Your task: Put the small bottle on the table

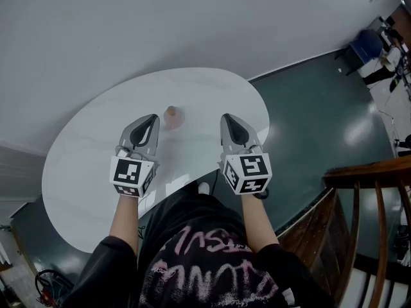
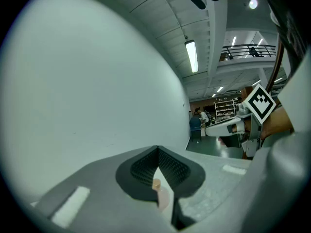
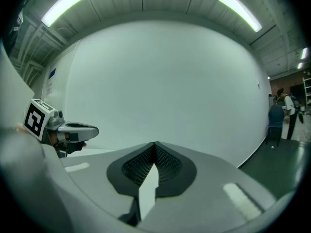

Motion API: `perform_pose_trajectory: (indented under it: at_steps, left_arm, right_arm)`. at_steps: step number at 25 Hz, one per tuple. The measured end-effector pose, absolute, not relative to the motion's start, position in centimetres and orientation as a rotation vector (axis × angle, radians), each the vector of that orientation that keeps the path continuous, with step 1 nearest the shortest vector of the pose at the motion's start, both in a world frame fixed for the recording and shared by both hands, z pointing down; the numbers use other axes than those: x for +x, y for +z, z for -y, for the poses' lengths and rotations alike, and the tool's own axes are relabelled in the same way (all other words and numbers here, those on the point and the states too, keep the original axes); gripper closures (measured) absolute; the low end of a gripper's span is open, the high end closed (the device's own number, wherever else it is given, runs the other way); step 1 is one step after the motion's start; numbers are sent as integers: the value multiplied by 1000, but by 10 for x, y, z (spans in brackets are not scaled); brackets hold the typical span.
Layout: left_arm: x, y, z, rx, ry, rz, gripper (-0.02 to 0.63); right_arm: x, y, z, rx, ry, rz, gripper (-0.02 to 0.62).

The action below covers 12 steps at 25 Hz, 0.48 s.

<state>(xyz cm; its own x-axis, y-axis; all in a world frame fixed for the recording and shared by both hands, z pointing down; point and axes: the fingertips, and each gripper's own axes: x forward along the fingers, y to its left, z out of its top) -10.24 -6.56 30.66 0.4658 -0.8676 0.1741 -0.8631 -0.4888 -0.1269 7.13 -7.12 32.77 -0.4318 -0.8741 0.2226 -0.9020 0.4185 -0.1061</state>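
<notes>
White round table [image 1: 90,165] fills the middle of the head view, set against a plain pale wall [image 1: 160,18] with dark green floor [image 1: 308,120] to its right. The small bottle [image 1: 172,115], pale pink with a tan cap, stands upright on the table. It is between the two grippers, just beside the tip of the left one and touched by neither. The left gripper [image 1: 153,119] is held low over the table, its jaws brought together at the tips with nothing gripped. In its own view, the bottle shows only through the thin slit below the joined tips. The right gripper [image 1: 228,118] is held level with the left, farther from the bottle, its jaws likewise closed tip to tip and empty. Bare forearms and dark sleeves reach in from the bottom edge. A wooden railing [image 1: 366,172] curves along the right side.
</notes>
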Motion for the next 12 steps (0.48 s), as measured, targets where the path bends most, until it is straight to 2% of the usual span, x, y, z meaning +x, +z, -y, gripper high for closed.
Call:
perform_pose_trajectory:
  at_steps: [12]
  left_arm:
    - [-106,310,65,-2662,-351,-1582,606]
  right_arm:
    - [70,332,72,1596,327,2533,588]
